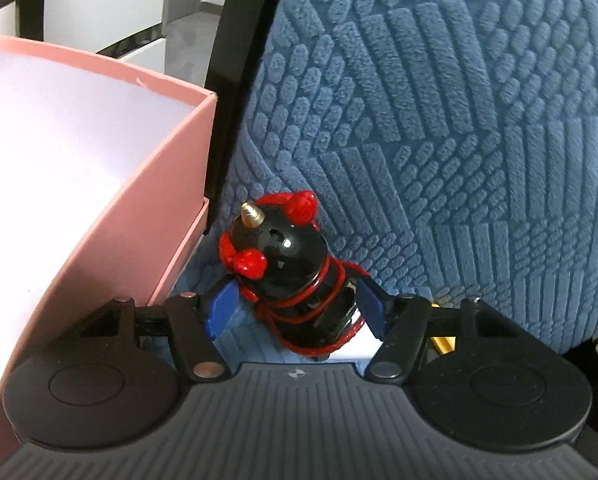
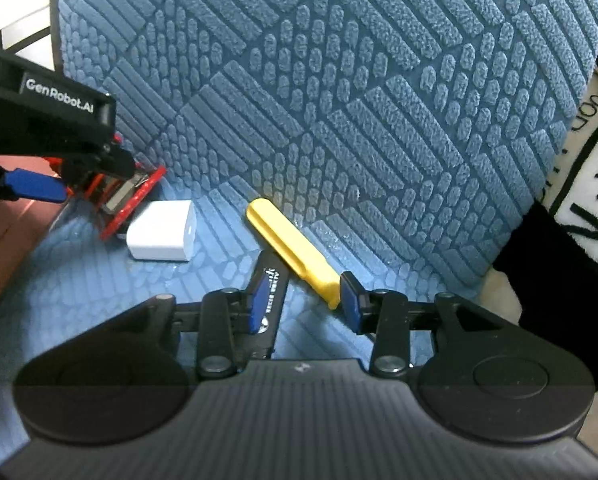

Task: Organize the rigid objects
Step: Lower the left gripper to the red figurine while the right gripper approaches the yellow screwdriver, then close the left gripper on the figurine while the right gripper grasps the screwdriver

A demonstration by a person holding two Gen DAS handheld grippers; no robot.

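Observation:
A black and red figurine (image 1: 295,276) with a gold horn lies on the blue cushion seat between the blue pads of my left gripper (image 1: 297,308), whose jaws stand open around it, pads close to its sides. It also shows in the right wrist view (image 2: 127,196) under the left gripper. My right gripper (image 2: 305,304) is open over a yellow flat stick (image 2: 291,252) and a black flat stick (image 2: 273,284) that lies against its left pad. A white charger block (image 2: 163,230) lies left of them.
A pink box (image 1: 171,184) with a white inside stands at the left, beside a black chair frame (image 1: 235,92). A blue textured backrest cushion (image 2: 339,92) rises behind. A black and white pillow (image 2: 579,200) is at the right.

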